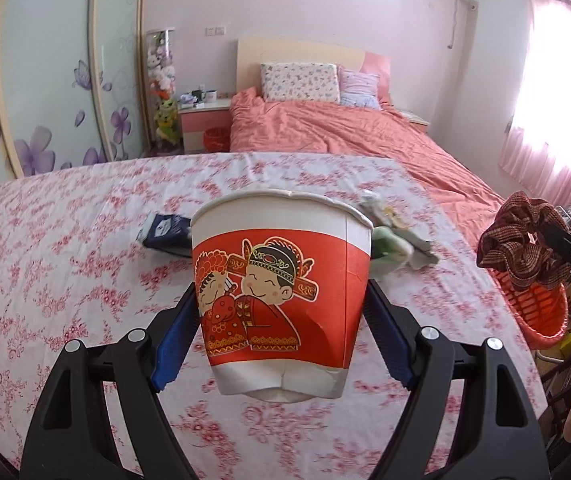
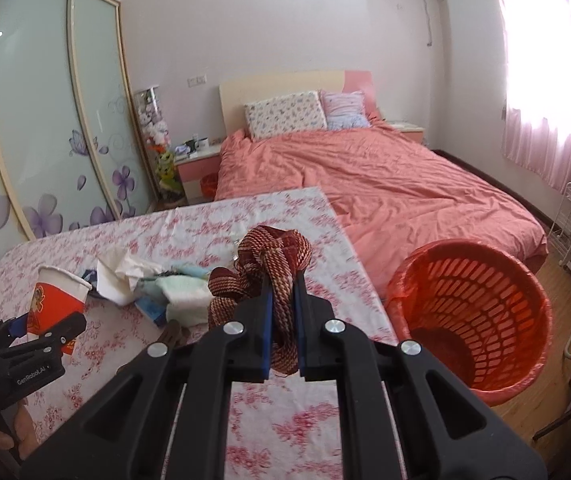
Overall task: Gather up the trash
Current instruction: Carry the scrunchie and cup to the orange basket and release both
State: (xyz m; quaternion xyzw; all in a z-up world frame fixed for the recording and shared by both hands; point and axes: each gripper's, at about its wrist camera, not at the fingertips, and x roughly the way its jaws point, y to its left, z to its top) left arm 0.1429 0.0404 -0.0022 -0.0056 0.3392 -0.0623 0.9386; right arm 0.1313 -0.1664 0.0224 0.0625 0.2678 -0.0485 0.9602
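Our right gripper (image 2: 283, 320) is clamped tight on a maroon woven scrunchie (image 2: 273, 256), whose folds bunch up beyond the fingertips while a strip of it runs back between the blue pads. Our left gripper (image 1: 281, 312) grips a paper cup (image 1: 281, 300) printed with two cartoon figures, upright, its wall dented near the base, one pad on each side. Both loads hang above the table with the floral cloth (image 2: 277, 432). What the coming move turns on, as we judge it, is the orange slatted basket (image 2: 481, 320) standing on the floor just past the table's right-hand edge: in the right wrist view it lies ahead and to the right of the scrunchie and lower down, its mouth open upward, so our right hand is clearly the nearer and the cup must cross further. More litter stays on the cloth: crumpled white tissue (image 2: 119, 276), a pale green wad (image 2: 183, 294) and a dark blue packet (image 1: 163, 232).
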